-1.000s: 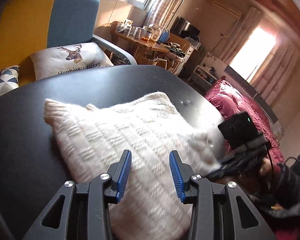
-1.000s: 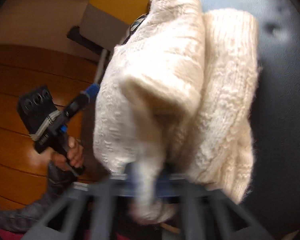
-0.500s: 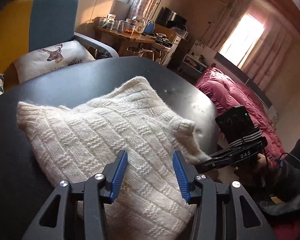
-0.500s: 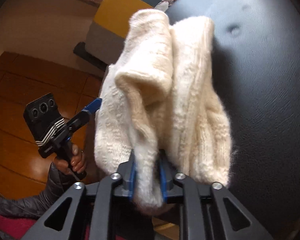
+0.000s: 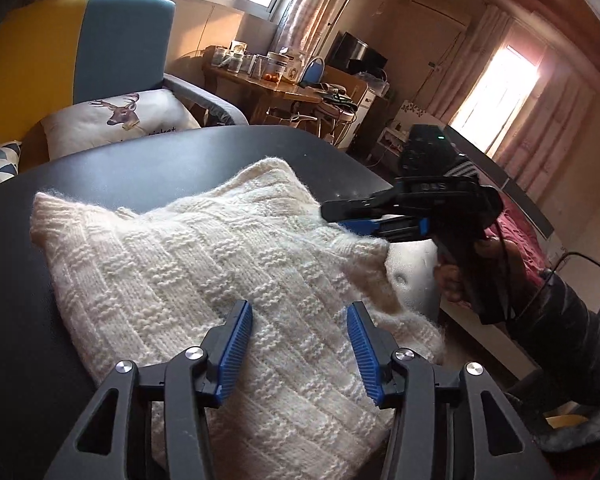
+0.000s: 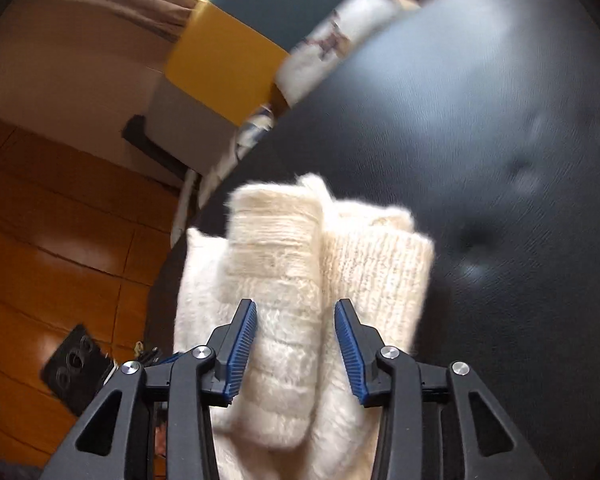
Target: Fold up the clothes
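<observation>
A cream knitted sweater lies folded on the round black table. My left gripper hovers open just above its near part, with nothing between the blue pads. In the left wrist view my right gripper comes in from the right, held by a hand, with its tips at the sweater's far right edge. In the right wrist view the right gripper stands open, and a rolled fold of the sweater lies loose between its fingers. That view is motion-blurred.
A yellow and blue armchair with a deer cushion stands behind the table. Further back are a wooden desk with jars and a red bed at the right. Wooden floor lies past the table's edge.
My right gripper has opened and let go of the sweater fold it was pinching. The fold now rests on the table. The left gripper stays open, shifted slightly over the sweater.
</observation>
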Demonstrator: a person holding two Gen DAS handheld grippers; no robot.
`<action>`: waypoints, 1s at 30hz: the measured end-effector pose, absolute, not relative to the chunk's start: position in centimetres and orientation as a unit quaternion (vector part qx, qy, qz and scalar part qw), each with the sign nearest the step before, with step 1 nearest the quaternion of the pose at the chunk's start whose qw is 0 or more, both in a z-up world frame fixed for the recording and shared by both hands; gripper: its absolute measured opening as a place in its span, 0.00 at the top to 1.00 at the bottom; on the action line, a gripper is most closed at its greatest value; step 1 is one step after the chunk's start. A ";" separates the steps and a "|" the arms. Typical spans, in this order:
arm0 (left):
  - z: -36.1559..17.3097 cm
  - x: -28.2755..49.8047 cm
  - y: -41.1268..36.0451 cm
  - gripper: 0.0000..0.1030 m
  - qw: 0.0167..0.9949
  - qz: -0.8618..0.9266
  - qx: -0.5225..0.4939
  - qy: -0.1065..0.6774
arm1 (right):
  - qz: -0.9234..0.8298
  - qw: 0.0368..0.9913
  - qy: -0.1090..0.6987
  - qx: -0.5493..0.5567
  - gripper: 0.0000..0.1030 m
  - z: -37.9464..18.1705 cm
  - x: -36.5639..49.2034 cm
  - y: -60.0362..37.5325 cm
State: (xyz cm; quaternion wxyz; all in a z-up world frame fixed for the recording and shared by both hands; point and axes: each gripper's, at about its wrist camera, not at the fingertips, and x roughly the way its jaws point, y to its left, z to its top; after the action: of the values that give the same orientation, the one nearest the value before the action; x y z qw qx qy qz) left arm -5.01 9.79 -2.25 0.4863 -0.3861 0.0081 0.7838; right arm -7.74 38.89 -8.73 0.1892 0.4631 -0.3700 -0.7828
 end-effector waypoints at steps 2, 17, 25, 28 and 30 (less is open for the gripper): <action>-2.1 -4.8 10.2 0.52 0.496 0.780 -0.382 0.014 | -0.786 0.205 -0.355 0.463 0.73 -8.2 -8.1 37.9; -4.4 -2.7 11.6 0.44 0.524 0.740 -0.415 0.071 | -0.811 0.153 -0.319 0.466 0.90 -11.6 -6.2 40.7; -5.0 -1.0 12.2 0.43 0.515 0.746 -0.416 0.072 | -0.814 0.170 -0.369 0.415 0.75 -11.0 -4.6 42.4; -4.3 -1.1 11.7 0.43 0.511 0.752 -0.413 0.052 | -0.856 0.154 -0.298 0.392 0.72 -7.0 -3.1 41.4; -3.9 -1.3 11.3 0.43 0.510 0.755 -0.411 0.037 | -0.880 0.164 -0.252 0.367 0.72 -4.2 -1.9 40.1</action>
State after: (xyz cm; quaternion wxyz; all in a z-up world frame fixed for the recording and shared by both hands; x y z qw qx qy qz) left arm -1.26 11.29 -3.85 0.5095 -0.4110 0.0365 0.7551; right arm -1.95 40.06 -4.20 0.1640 0.3675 -0.2520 -0.8801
